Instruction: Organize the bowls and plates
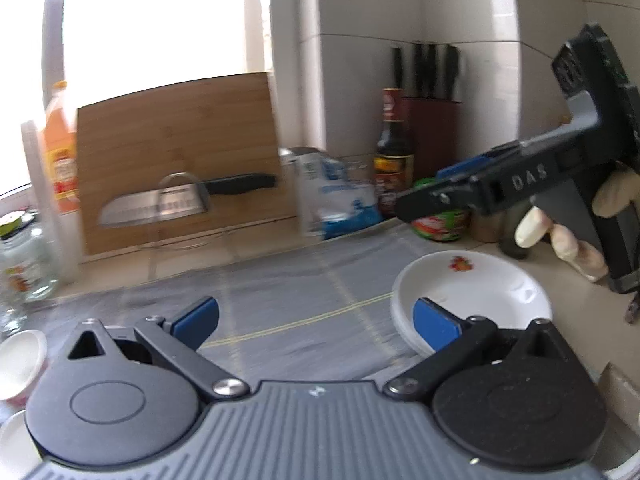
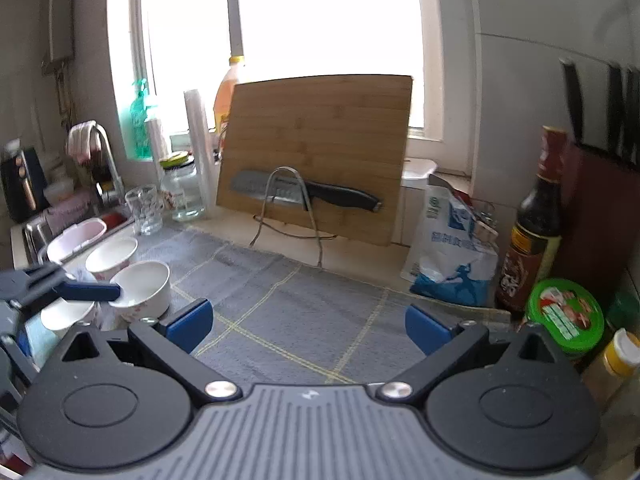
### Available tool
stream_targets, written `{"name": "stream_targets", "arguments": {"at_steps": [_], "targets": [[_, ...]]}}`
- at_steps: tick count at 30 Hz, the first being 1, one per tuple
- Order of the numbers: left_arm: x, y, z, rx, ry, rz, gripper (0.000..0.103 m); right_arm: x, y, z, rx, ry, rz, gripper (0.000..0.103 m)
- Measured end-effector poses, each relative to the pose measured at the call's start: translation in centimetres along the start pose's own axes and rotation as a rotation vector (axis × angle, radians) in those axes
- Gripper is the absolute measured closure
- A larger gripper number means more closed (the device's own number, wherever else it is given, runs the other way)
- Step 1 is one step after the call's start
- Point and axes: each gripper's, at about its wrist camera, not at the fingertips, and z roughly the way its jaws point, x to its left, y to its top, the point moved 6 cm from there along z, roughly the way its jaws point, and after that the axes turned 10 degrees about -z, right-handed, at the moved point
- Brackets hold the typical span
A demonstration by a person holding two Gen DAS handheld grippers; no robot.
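A stack of white plates (image 1: 472, 292) with a small flower print lies on the grey mat (image 1: 288, 300) at the right in the left wrist view. My left gripper (image 1: 316, 320) is open and empty, its right pad over the plates' near rim. Several white bowls (image 2: 140, 288) stand at the mat's left edge in the right wrist view; one more (image 1: 20, 360) shows at the left of the left wrist view. My right gripper (image 2: 308, 322) is open and empty above the mat (image 2: 288, 304). It also shows in the left wrist view (image 1: 416, 204), raised above the plates. My left gripper's fingers (image 2: 88, 292) reach over the bowls.
A bamboo cutting board (image 2: 316, 152) with a knife (image 2: 304, 192) on a wire rack leans at the back. A salt bag (image 2: 448, 248), sauce bottle (image 2: 536, 220), green-lidded jar (image 2: 564, 316) and knife block (image 2: 600, 200) stand right. A glass (image 2: 144, 208), jar (image 2: 182, 188) and sink (image 2: 60, 224) are left.
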Motion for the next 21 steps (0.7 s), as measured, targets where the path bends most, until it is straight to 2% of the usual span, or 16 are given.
{"name": "stream_targets", "arguments": {"at_steps": [5, 9, 15, 21], "targets": [[4.7, 0.1, -2.4, -0.035, 0.085, -0.017, 0.001, 4.4, 0.5, 1.3, 0.005, -0.008, -0.079, 0.0], [9.2, 0.1, -4.6, -0.039, 0.133, -0.001, 0.001, 9.3, 0.8, 3.3, 0.025, 0.023, -0.12, 0.0], [16.5, -1.0, -6.4, 0.065, 0.202, 0.019, 0.0, 17.3, 0.8, 7.1, 0.073, 0.088, -0.135, 0.0], [22.6, -2.3, -7.3, 0.16, 0.164, 0.005, 0.0, 24.1, -0.2, 10.3, 0.129, 0.144, -0.143, 0.0]]}}
